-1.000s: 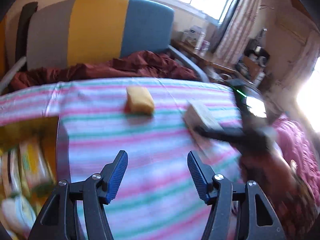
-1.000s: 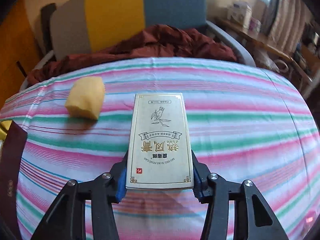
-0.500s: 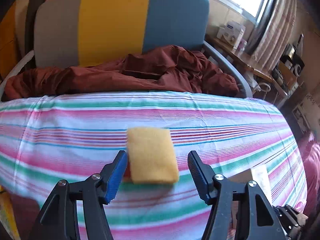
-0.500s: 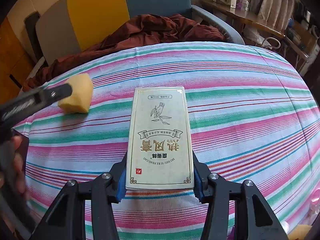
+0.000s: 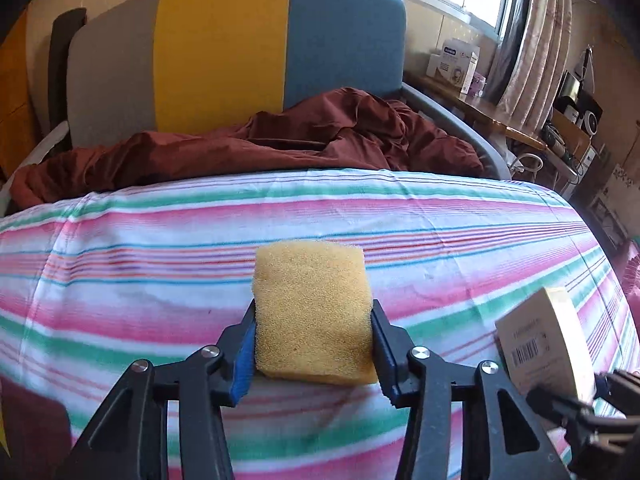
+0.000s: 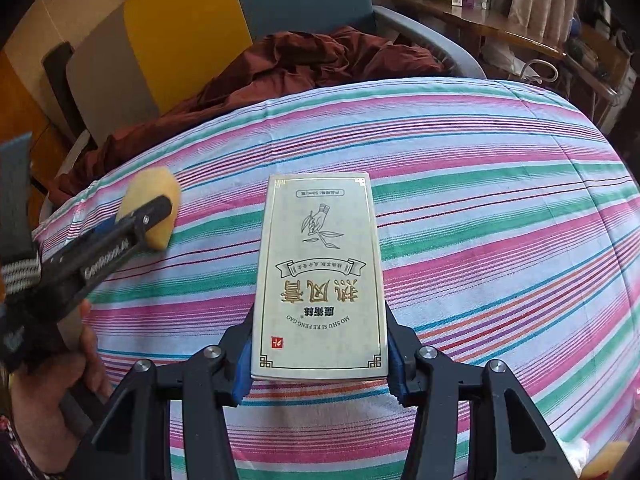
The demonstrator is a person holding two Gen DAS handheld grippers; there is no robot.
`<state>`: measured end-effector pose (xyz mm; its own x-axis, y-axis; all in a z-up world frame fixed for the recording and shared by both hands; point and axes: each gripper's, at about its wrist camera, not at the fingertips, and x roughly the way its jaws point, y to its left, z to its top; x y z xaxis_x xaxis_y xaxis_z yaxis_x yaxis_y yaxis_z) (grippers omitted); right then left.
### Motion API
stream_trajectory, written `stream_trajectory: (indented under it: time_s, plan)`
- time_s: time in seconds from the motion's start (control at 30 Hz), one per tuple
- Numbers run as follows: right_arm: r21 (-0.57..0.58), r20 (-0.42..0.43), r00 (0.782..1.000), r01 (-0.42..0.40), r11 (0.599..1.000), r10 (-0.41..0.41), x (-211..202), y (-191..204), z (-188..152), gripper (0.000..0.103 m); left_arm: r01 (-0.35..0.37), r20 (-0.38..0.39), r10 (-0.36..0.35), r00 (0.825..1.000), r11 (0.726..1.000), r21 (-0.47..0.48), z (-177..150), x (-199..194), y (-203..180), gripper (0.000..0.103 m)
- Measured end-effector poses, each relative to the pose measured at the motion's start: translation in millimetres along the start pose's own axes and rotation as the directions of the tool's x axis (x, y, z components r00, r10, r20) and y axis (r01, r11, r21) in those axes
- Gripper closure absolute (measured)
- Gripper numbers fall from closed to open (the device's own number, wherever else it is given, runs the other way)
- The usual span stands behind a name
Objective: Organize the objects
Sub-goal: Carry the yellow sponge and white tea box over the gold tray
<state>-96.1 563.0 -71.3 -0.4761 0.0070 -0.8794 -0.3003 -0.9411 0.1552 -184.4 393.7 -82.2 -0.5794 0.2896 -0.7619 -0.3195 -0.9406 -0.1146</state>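
Left gripper: jaws closing on the yellow rectangular foam sponge, which sits dead centre between the two fingers in the lower middle of the left wrist view. Blue pads meet both side faces, and the foam looks slightly pinched there, so I judge contact made. The sponge lies flat on the pink, green and white striped bedsheet. Its long axis runs away from the camera toward the top of frame, in line with the fingers, so the jaws span its short width. About half its length sticks out beyond the fingertips.

Right gripper: half-closed and clamped on the cream rectangular cardboard box with gold Chinese print, lower centre of the right wrist view. Its long axis also points up-frame along the fingers, and the print reads upside down to the camera. The pads hold the near end only; the far end reaches out over the sheet, and I cannot tell whether it is lifted or resting.

In the right wrist view the sponge shows at left-centre, with the left gripper's black finger across it. The box is in the lower right of the left wrist view. So the sponge lies to the left of the box, well apart. Each thing is already in its nearer hand.

Likely next: lift straight up. The soft foam may squash or slip.

A dark red crumpled blanket lies beyond the sheet, upper middle.
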Motion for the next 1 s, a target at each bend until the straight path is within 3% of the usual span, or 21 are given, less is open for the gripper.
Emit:
stream_trajectory:
  time_s: [0.1, 0.27, 0.57, 0.67, 0.83, 1.0]
  plan:
    - [-0.016, 0.01, 1.0, 0.01, 1.0, -0.01, -0.2, 2.6, -0.3, 0.051, -0.007, 0.0, 0.007, 1.0, 0.999, -0.039, -10.7, -14.0, 6.2, 0.054]
    - [-0.03, 0.021, 1.0, 0.018, 0.999, -0.017, -3.7, 1.6, -2.8, 0.051, 0.055, -0.022, -0.058, 0.998, 0.989, -0.137, -36.5, -46.9, 17.5, 0.054]
    - [-0.086, 0.054, 0.998, 0.046, 0.995, -0.042, -2.7, 15.5, -7.1, 0.051, 0.22, 0.074, -0.21, 0.975, 0.959, -0.181, -68.9, -137.8, 38.8, 0.054]
    - [-0.121, 0.064, 0.997, 0.059, 0.991, -0.051, -2.5, 23.8, -9.5, 0.051, 0.219, 0.087, -0.204, 0.975, 0.953, -0.211, -73.4, -156.2, 65.1, 0.054]
    - [-0.177, 0.088, 0.995, 0.062, 0.982, -0.047, -3.5, 37.6, -14.6, 0.051, 0.237, 0.088, -0.221, 0.971, 0.917, -0.32, -78.9, -177.7, 125.0, 0.054]
    - [-0.234, 0.11, 0.994, 0.044, 0.971, -0.018, -11.0, 57.0, -19.7, 0.051, 0.2, 0.09, -0.179, 0.98, 0.892, -0.405, -87.7, -196.3, 183.4, 0.054]
